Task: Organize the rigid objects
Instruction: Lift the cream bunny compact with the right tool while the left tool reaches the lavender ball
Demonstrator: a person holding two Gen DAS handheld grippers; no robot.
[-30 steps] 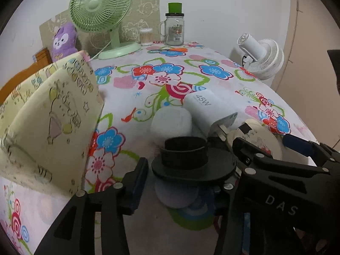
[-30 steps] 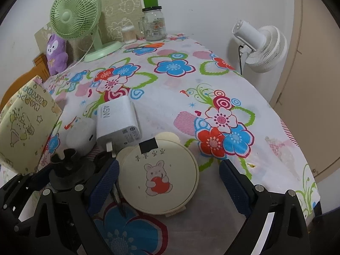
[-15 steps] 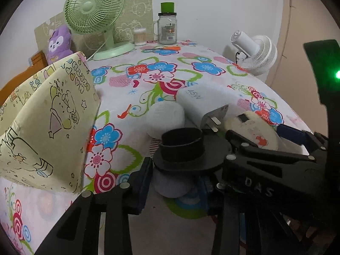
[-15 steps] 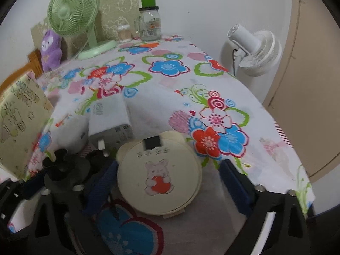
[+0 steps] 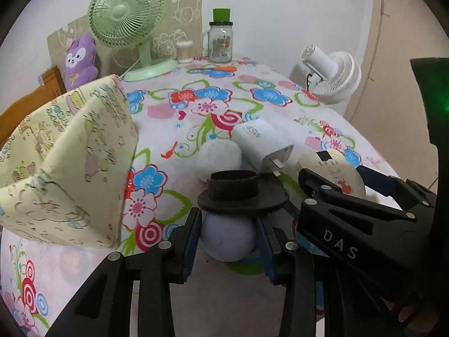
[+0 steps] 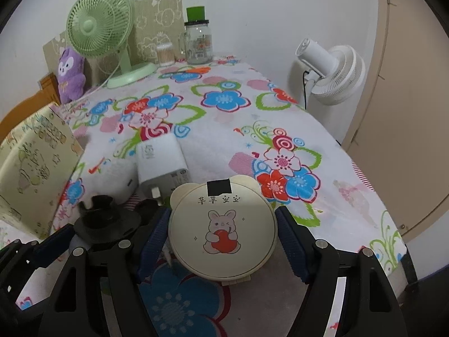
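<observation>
My left gripper (image 5: 228, 240) is shut on a black stand with a pale round base (image 5: 228, 238), its black flanged top (image 5: 242, 193) above the fingers. My right gripper (image 6: 223, 241) is shut on a cream round compact with a rabbit picture (image 6: 223, 231); the compact also shows in the left wrist view (image 5: 332, 170). A white 45W charger (image 6: 161, 164) and a white round case (image 6: 119, 178) lie just beyond on the flowered tablecloth (image 6: 224, 129). They also show in the left wrist view, the charger (image 5: 259, 141) and the case (image 5: 219, 158).
A yellow patterned fabric bin (image 5: 67, 157) stands at the left. At the back are a green desk fan (image 5: 129, 22), a purple plush (image 5: 80, 59), a cotton-swab jar (image 5: 184, 52) and a glass jar with green lid (image 5: 221, 40). A white fan (image 6: 332, 70) stands beyond the right edge.
Both grippers have closed: the left onto the black stand's pale base, the right onto the rabbit compact. Both views have lifted and pulled back slightly.
</observation>
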